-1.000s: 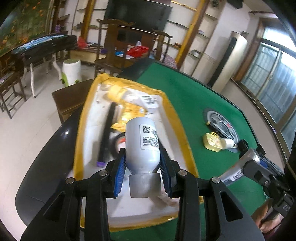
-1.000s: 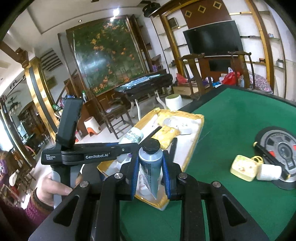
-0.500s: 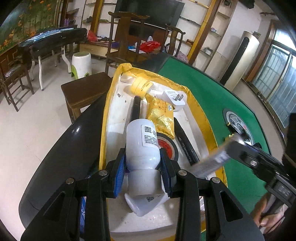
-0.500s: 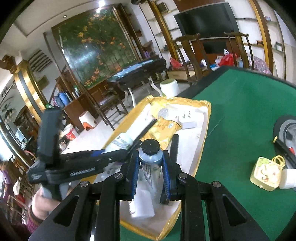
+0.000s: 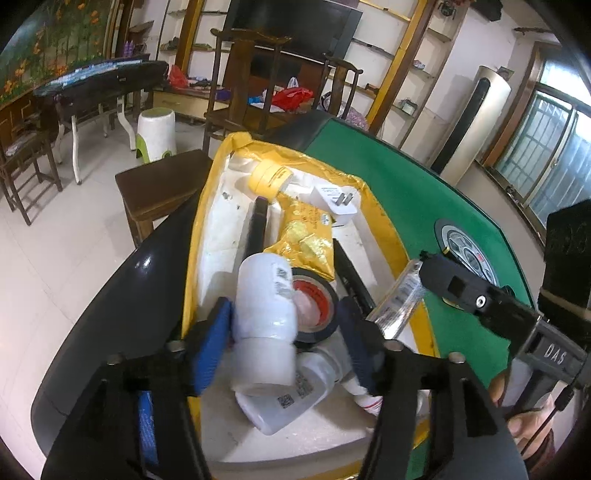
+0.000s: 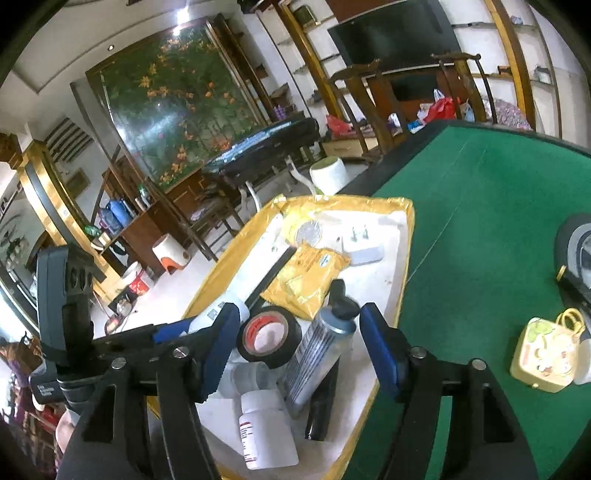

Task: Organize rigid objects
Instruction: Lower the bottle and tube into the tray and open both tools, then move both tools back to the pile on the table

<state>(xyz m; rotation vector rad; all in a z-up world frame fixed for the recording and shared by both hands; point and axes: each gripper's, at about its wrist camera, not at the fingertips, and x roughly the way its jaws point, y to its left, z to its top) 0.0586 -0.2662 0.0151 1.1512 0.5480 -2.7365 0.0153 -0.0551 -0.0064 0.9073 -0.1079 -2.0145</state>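
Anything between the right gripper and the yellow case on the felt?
Nothing visible. The right gripper is open around the grey tube in the tray; only bare green felt lies between the tray rim and the yellow case.

1. A home's living room: a dark television (image 5: pixel 291 24) sits against the wall among gold-trimmed shelves (image 5: pixel 391 55).
2. Carved wooden chairs (image 5: pixel 243 81) stand on a pale tiled floor (image 5: pixel 55 236).
3. A large flower mural (image 6: pixel 170 110) fills one wall.
4. A green felt table (image 6: pixel 480 221) and a tall standing air conditioner (image 5: pixel 472 122) complete the domestic room.
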